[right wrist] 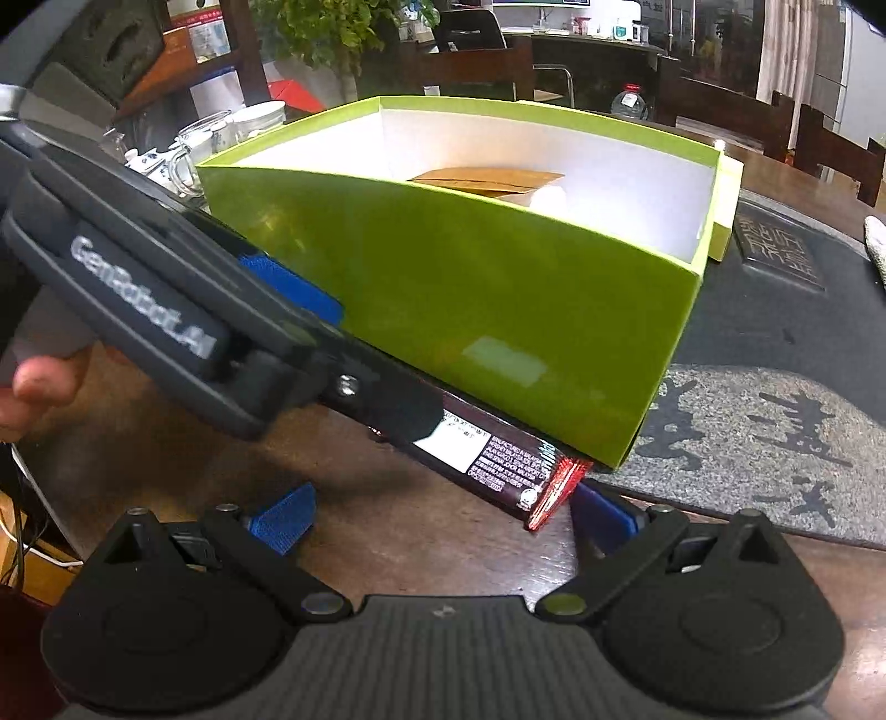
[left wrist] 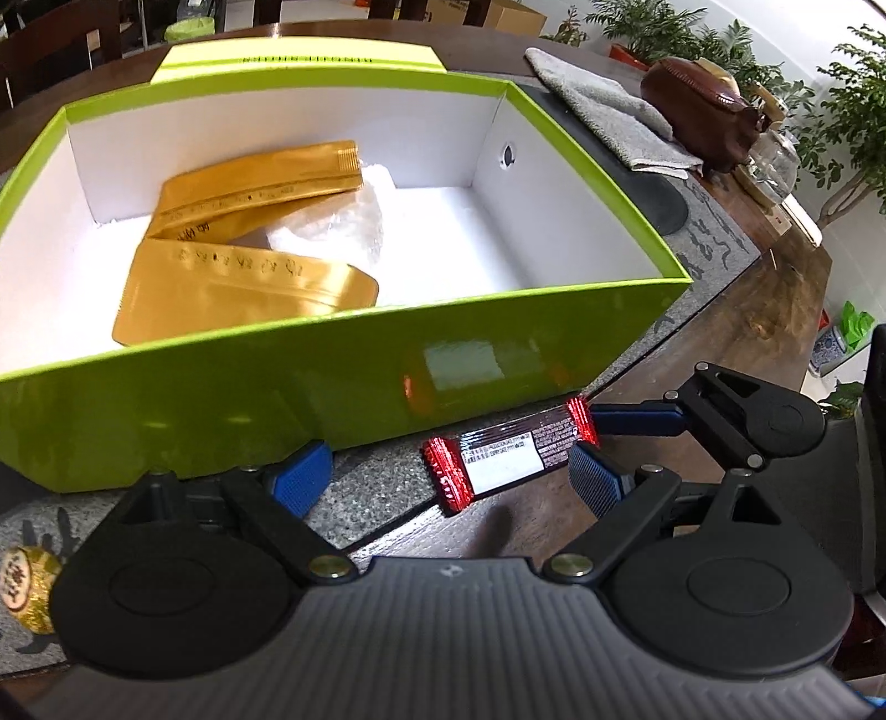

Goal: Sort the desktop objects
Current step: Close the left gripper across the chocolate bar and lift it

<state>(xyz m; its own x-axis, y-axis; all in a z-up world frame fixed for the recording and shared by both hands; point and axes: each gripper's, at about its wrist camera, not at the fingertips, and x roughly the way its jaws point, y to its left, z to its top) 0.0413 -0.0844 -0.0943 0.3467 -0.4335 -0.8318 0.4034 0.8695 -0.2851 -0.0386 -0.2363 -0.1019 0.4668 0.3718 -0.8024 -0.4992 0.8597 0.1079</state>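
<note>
Tilting steeply down toward the tabletop (left wrist: 764, 310), left gripper (left wrist: 451, 471) spread wide, fingers (left wrist: 302, 476) released and straddling the candy bar (left wrist: 506, 459) lying just before the green box (left wrist: 221, 399). Right gripper (right wrist: 443, 518) also angling down, fingers (right wrist: 282, 523) released, the bar's red end beside one. Gold pouches (left wrist: 243, 266) resting inside the box. Grey towel (left wrist: 603, 111) and plants (left wrist: 720, 50) lining the far edge.

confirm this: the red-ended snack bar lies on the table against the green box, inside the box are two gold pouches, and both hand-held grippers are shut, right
One thing is wrong: the grippers are open. The left wrist view shows the left hand-held gripper spread around the snack bar, and the right hand-held gripper stands open in its own view. The bar by the green box and the two gold pouches are right.
</note>
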